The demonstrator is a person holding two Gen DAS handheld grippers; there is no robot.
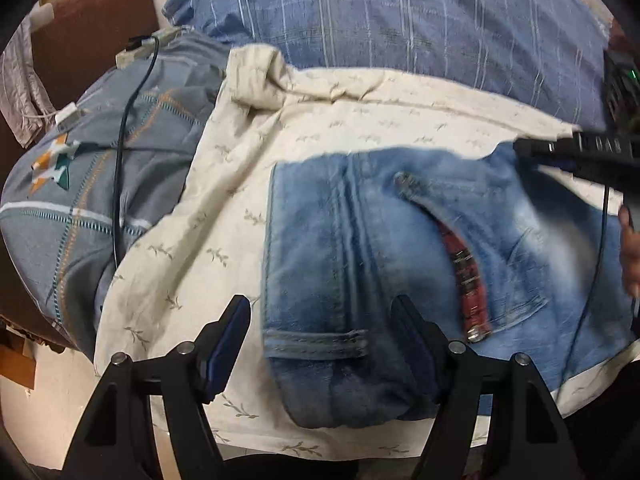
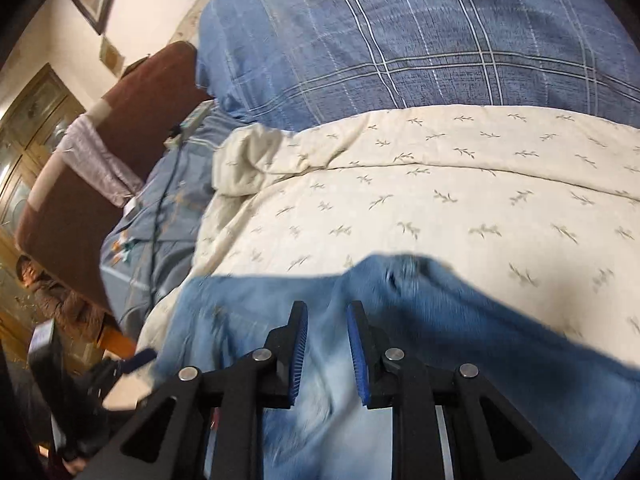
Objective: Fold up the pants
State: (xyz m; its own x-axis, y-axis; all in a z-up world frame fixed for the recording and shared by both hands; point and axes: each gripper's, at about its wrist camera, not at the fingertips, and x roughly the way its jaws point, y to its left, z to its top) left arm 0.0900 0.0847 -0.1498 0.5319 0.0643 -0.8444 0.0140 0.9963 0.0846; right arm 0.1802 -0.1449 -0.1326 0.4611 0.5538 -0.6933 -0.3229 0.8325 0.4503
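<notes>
1. Faded blue denim pants (image 1: 400, 264), folded into a thick bundle, lie on the cream leaf-print sheet (image 1: 328, 128) near the bed's front edge; the hem and a red-trimmed pocket face up.
2. I hold my left gripper (image 1: 320, 344) spread wide and empty, straddling the hem end, which I judge is lined up for the next fold.
3. My right gripper (image 2: 327, 344) sits low over the denim, jaws narrowly apart; blur stops me telling whether cloth is pinched.
4. No containers show; a blue plaid duvet (image 1: 400, 12) lies behind.
</notes>
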